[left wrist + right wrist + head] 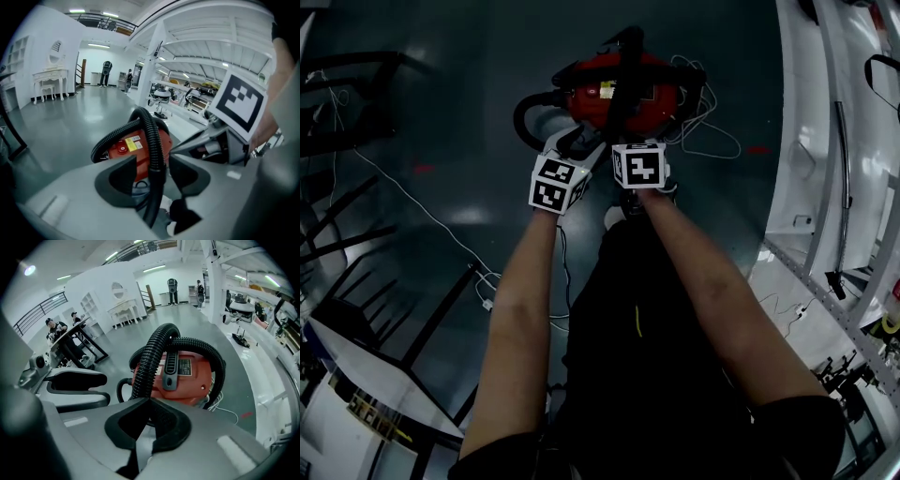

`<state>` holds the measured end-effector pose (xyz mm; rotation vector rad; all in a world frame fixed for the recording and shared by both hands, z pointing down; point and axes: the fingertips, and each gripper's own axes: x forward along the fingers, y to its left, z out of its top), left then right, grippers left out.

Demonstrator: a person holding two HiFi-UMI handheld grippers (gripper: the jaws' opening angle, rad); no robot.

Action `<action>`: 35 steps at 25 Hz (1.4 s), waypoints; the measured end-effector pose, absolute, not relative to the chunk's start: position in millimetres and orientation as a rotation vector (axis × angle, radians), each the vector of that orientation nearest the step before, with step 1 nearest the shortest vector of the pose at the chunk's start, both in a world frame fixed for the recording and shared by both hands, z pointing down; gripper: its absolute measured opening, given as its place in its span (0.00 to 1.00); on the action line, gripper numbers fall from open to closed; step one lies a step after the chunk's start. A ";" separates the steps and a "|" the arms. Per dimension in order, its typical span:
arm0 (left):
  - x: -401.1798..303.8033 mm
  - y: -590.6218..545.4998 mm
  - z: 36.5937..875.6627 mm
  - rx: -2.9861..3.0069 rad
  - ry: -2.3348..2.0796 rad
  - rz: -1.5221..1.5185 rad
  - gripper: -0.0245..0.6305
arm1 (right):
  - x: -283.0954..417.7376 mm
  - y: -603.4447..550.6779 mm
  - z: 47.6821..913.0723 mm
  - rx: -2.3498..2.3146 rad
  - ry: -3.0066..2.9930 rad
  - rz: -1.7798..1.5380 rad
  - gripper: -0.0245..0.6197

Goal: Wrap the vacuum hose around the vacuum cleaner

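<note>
My right gripper (149, 401) had its jaws clamped on the vacuum hose (149, 359), probably to steer the loop over the red vacuum cleaner (194, 378) just beyond them. The jaws of my left gripper (153, 165) stood apart around the hose, not pressing it. The print on the yellow label (133, 143) and the rating plate (183, 366) was unreadable.

White cable (431, 220) trails across grey floor (441, 112). White dressing table (49, 77), probably a vanity, at far wall. Two people (107, 71) stand beyond.
</note>
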<state>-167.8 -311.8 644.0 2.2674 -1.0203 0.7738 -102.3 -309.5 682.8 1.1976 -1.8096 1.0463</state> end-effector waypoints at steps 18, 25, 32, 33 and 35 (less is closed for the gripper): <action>-139.0 -309.7 638.7 2.294 -0.981 0.807 0.36 | -64.1 -304.9 666.9 1.287 -1.820 1.047 0.03; -139.1 -306.8 624.1 2.239 -1.039 0.766 0.27 | -54.6 -311.8 642.9 1.337 -1.858 1.031 0.03; -140.5 -307.5 605.7 2.139 -1.127 0.692 0.07 | -47.7 -316.3 614.3 1.372 -1.918 1.003 0.03; -140.3 -306.6 603.8 2.123 -1.135 0.688 0.06 | -47.6 -316.7 609.6 1.374 -1.934 0.997 0.03; -140.4 -304.2 601.1 2.084 -1.144 0.684 0.05 | -48.6 -317.7 599.9 1.380 -1.971 0.987 0.03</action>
